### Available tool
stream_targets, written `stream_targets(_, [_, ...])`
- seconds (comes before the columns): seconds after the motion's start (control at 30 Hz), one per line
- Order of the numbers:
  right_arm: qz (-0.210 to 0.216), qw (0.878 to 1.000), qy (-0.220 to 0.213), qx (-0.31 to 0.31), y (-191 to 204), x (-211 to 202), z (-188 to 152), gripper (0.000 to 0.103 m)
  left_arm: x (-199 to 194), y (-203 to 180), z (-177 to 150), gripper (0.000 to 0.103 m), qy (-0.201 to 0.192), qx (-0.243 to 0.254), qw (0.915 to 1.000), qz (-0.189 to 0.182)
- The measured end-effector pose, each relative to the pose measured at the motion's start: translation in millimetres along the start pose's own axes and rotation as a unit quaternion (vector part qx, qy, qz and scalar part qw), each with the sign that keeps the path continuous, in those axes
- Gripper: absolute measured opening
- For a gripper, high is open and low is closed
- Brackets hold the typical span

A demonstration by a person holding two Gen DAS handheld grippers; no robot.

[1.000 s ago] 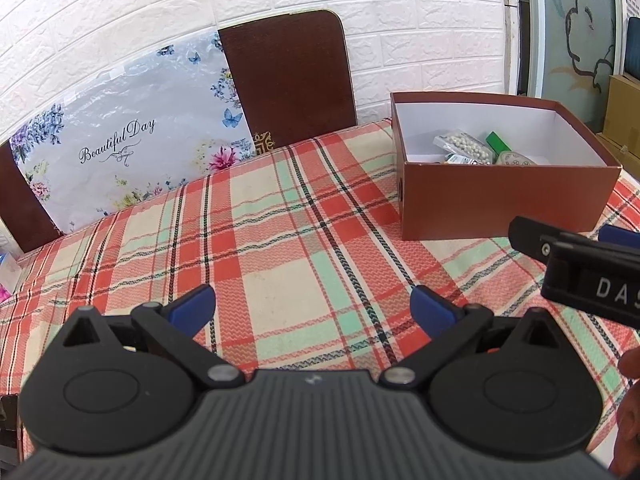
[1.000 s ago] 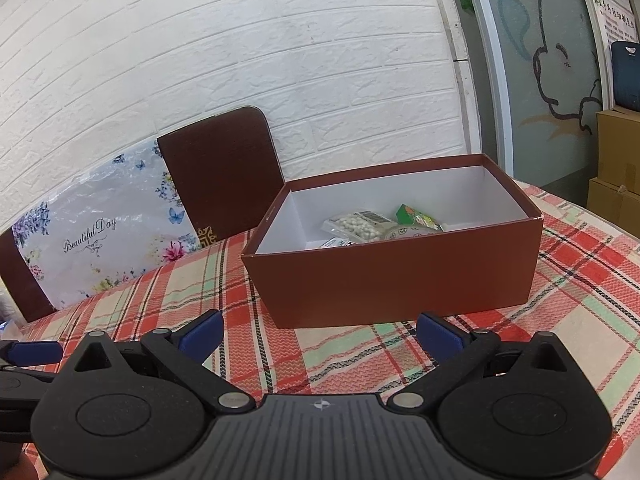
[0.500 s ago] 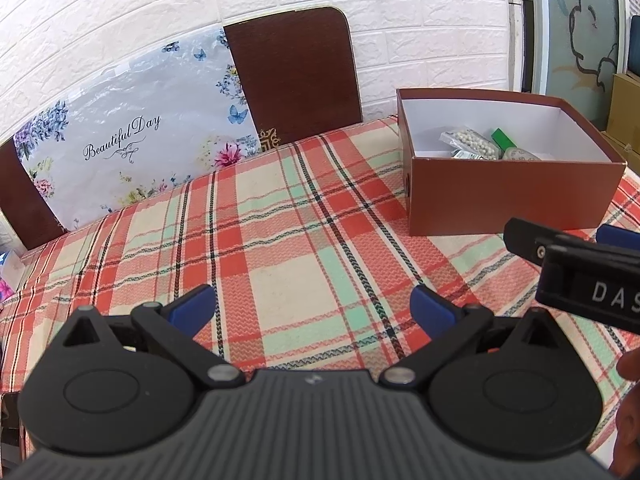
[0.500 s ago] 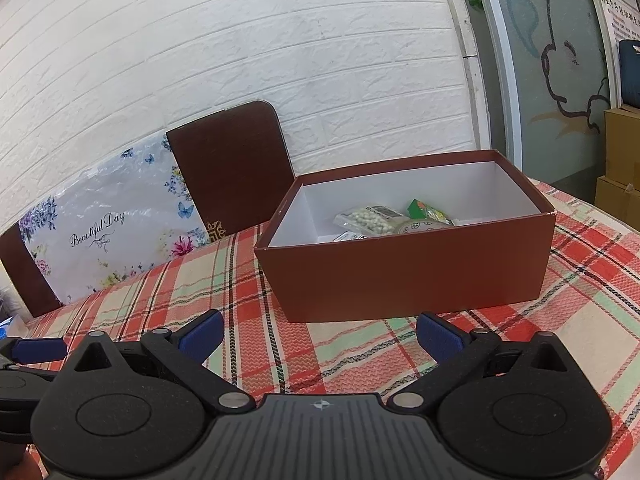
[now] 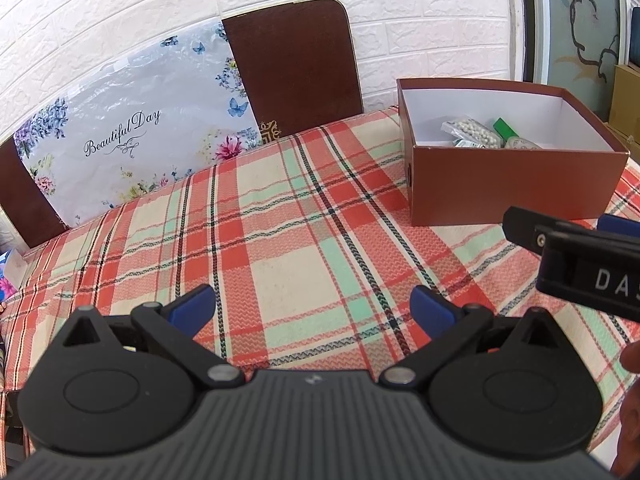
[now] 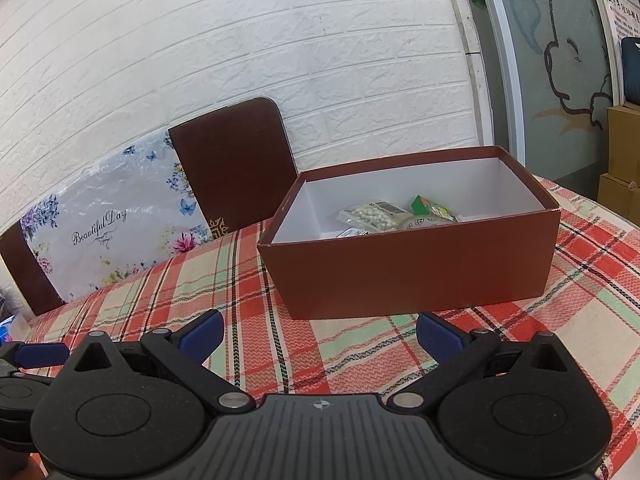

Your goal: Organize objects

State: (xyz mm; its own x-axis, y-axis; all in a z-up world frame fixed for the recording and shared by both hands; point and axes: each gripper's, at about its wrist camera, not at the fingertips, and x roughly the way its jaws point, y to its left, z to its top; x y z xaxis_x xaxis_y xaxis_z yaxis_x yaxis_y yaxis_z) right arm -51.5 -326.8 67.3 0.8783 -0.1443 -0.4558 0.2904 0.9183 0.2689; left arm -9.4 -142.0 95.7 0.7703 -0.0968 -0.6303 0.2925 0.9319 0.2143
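Note:
A brown cardboard box (image 5: 512, 184) with a white inside stands on the plaid tablecloth at the right; it also shows in the right wrist view (image 6: 416, 276). Inside lie a clear packet of white beads (image 6: 374, 214), a green packet (image 6: 430, 206) and other small packets. My left gripper (image 5: 314, 306) is open and empty, low over the cloth left of the box. My right gripper (image 6: 318, 328) is open and empty, just in front of the box's near wall. The right gripper's body (image 5: 580, 264) shows at the right edge of the left wrist view.
The plaid-covered table (image 5: 280, 240) stretches left of the box. Two brown chair backs (image 5: 292, 68) and a floral "Beautiful Day" bag (image 5: 132, 132) stand behind it against a white brick wall. Cardboard boxes (image 6: 622, 160) stand at far right.
Both grippers have drawn back slightly and tilted up, so the box sits a little farther and lower in view. Both stay open and empty.

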Motion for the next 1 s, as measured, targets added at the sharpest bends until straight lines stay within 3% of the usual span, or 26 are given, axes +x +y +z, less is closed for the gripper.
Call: stream_targets(1.0, [0.009, 1.000, 0.018, 0.007, 2.5, 5.7, -7.6, 0.101, 8.4, 4.1, -10.4, 0.103, 0.040, -0.008, 0.9992, 0.000])
